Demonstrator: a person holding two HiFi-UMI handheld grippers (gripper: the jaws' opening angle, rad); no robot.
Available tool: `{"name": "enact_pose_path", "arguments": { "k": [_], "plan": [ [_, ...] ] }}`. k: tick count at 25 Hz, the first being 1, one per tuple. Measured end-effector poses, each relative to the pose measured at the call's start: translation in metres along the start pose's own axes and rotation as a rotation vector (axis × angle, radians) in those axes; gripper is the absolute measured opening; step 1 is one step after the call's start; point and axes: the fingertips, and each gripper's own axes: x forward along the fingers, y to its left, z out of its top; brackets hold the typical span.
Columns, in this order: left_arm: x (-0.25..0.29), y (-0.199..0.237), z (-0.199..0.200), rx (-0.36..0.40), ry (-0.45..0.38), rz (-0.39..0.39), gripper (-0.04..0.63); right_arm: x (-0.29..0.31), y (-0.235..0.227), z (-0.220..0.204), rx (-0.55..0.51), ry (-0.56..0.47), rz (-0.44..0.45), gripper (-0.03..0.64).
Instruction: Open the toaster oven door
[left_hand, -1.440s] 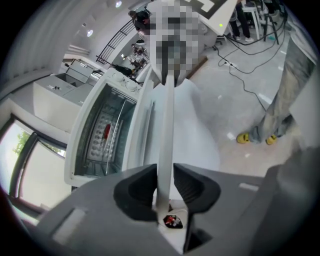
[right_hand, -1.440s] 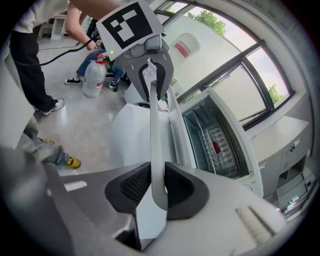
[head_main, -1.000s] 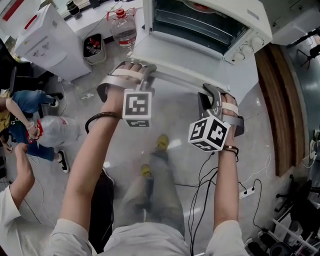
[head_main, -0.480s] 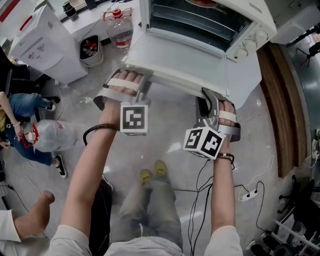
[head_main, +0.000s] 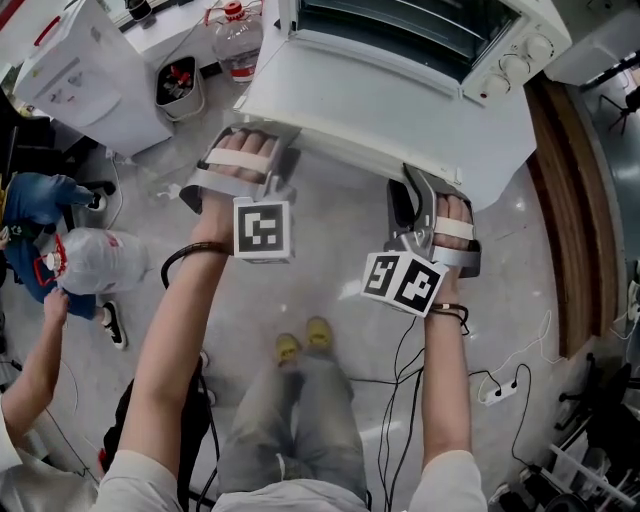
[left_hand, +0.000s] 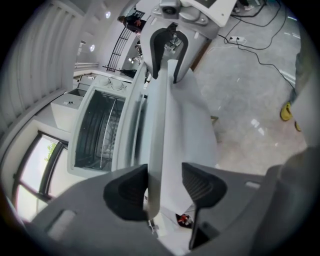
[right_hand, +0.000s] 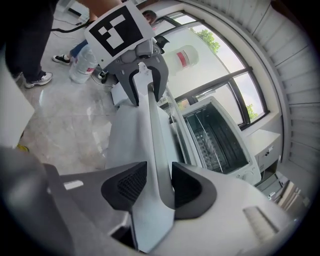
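Note:
The white toaster oven (head_main: 520, 50) stands with its door (head_main: 380, 110) swung down and the dark cavity (left_hand: 97, 130) with its rack exposed. The door's pale handle bar (left_hand: 156, 125) runs between the jaws of both grippers. My left gripper (head_main: 262, 135) sits at the bar's left end with its jaws opening: one pad (left_hand: 127, 190) touches the bar, the other stands off it. My right gripper (head_main: 412, 180) is at the right end, jaws also opening, the bar (right_hand: 152, 125) loose between its pads (right_hand: 190, 190).
On the floor to the left stand a large water bottle (head_main: 238, 40), a small bin (head_main: 178, 85) and a white dispenser cabinet (head_main: 80, 80). A person (head_main: 40, 230) crouches at far left. A wooden counter edge (head_main: 560, 200) runs down the right, with cables (head_main: 490, 385) below.
The oven and both grippers have drifted upward in the head view, the grippers staying on the handle. The person at the left has shifted position.

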Motion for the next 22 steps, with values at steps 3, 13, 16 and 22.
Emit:
{"name": "enact_pose_path", "arguments": {
  "k": [3,13,16,22],
  "plan": [
    [0.000,-0.002,0.004,0.004,-0.010,0.015,0.204,0.000,0.007,-0.003,-0.010,-0.008,-0.008,0.149],
    [0.004,-0.013,0.002,-0.001,-0.014,-0.006,0.228,0.003,0.015,-0.004,-0.015,-0.036,-0.010,0.201],
    [0.004,-0.018,0.003,0.001,-0.023,-0.025,0.247,0.002,0.017,-0.006,-0.013,-0.036,-0.011,0.201],
    [0.011,-0.049,0.000,0.031,-0.026,-0.121,0.455,0.008,0.032,-0.010,-0.023,-0.040,-0.009,0.222]
  ]
}}
